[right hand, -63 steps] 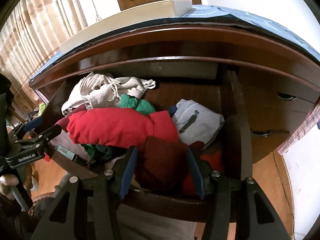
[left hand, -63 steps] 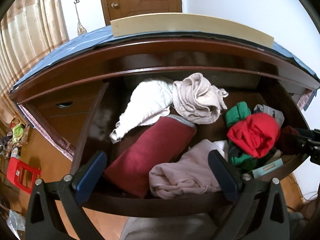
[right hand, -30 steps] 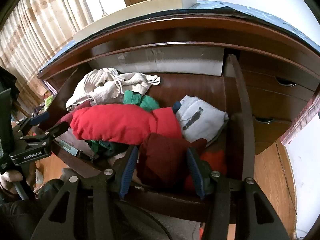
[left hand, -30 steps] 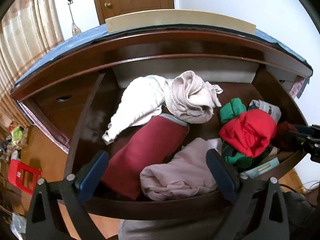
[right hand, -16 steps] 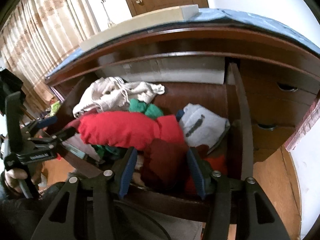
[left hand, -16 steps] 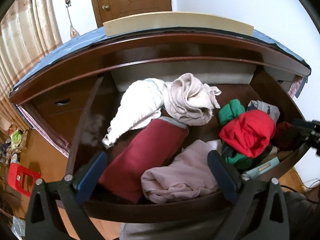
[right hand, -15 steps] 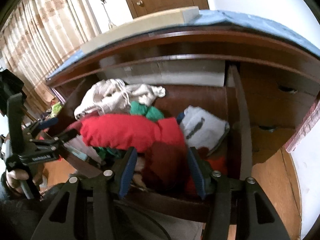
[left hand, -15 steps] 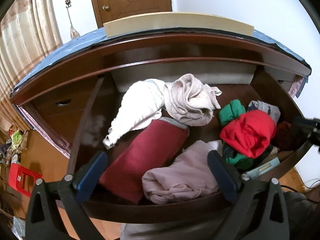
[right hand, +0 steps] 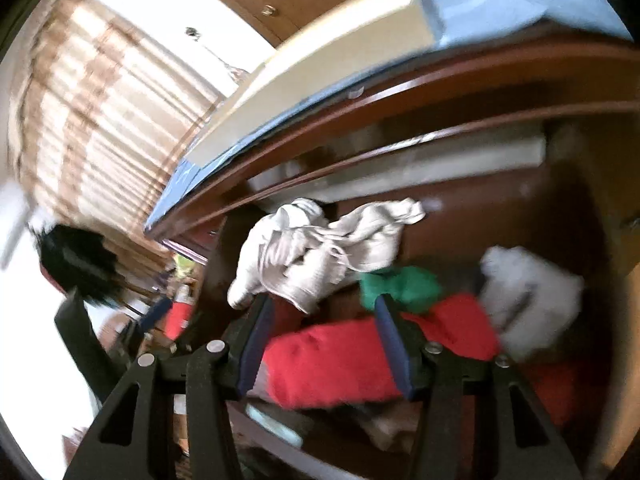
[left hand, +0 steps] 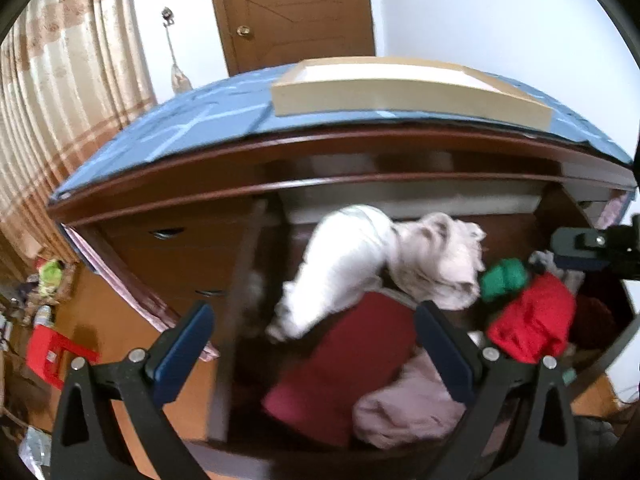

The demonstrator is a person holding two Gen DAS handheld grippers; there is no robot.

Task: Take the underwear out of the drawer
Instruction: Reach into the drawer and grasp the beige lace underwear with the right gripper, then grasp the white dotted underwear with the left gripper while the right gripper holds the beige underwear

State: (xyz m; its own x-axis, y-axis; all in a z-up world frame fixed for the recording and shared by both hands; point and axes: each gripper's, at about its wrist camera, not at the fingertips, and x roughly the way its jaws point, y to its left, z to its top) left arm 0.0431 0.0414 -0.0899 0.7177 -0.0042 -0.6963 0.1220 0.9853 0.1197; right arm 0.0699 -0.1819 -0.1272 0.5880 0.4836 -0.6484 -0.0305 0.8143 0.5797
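The open wooden drawer (left hand: 240, 280) holds a jumble of clothes: a white garment (left hand: 340, 264), a beige bundle (left hand: 436, 264), a dark red folded piece (left hand: 344, 368), a pink one (left hand: 404, 412), a green one (left hand: 504, 280) and a bright red one (left hand: 532, 324). My left gripper (left hand: 316, 348) is open and empty above the drawer's left front. My right gripper (right hand: 324, 340) is open and empty, tilted, over the bright red garment (right hand: 332, 360), with the beige bundle (right hand: 312, 252), the green piece (right hand: 400, 284) and a white folded item (right hand: 528, 292) beyond. The right wrist view is blurred.
A cream board (left hand: 400, 88) lies on the blue-covered dresser top (left hand: 192, 124). Closed drawers (left hand: 172, 248) sit left of the open one. A curtain (left hand: 60, 100) and a door (left hand: 296, 12) are behind. A red stool (left hand: 48, 352) stands on the floor at left.
Both grippers have swung left and tilted up; more of the dresser top and the curtain shows. The right gripper has shifted from the dark red garment to over the bright red one. Both stay open.
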